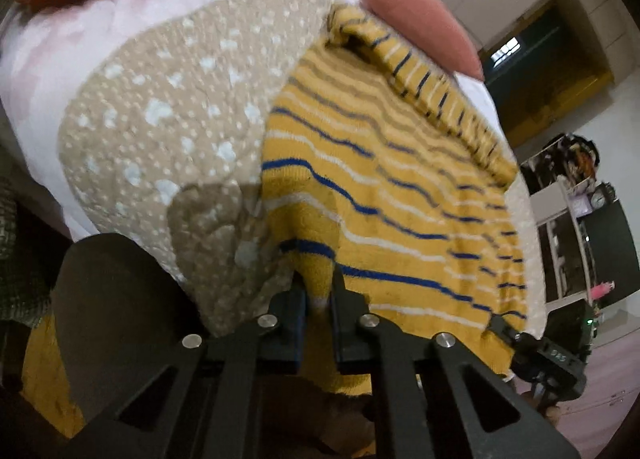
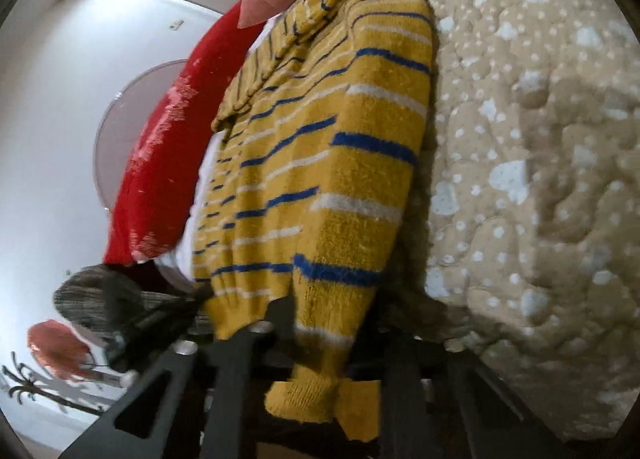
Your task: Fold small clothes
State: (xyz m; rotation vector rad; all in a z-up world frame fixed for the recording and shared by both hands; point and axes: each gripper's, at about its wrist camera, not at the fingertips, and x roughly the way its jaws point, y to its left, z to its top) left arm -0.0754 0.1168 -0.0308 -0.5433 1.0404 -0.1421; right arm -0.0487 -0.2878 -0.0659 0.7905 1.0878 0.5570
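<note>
A small yellow sweater [image 1: 384, 179] with blue and white stripes lies spread on a beige dotted quilt [image 1: 160, 119], collar at the far end. The left gripper [image 1: 318, 299] is clenched on a pinch of its near hem. The right gripper [image 2: 320, 323] holds the near cuff end of a sleeve that lies along the body, the cuff draping between its fingers; their tips are hidden, so I cannot tell how tightly they close. Gripping both near points probably prepares lifting the bottom edge toward the collar for a fold. Beyond lie a red garment [image 2: 160, 163] and a pink pillow [image 1: 424, 27]. No containers show.
</note>
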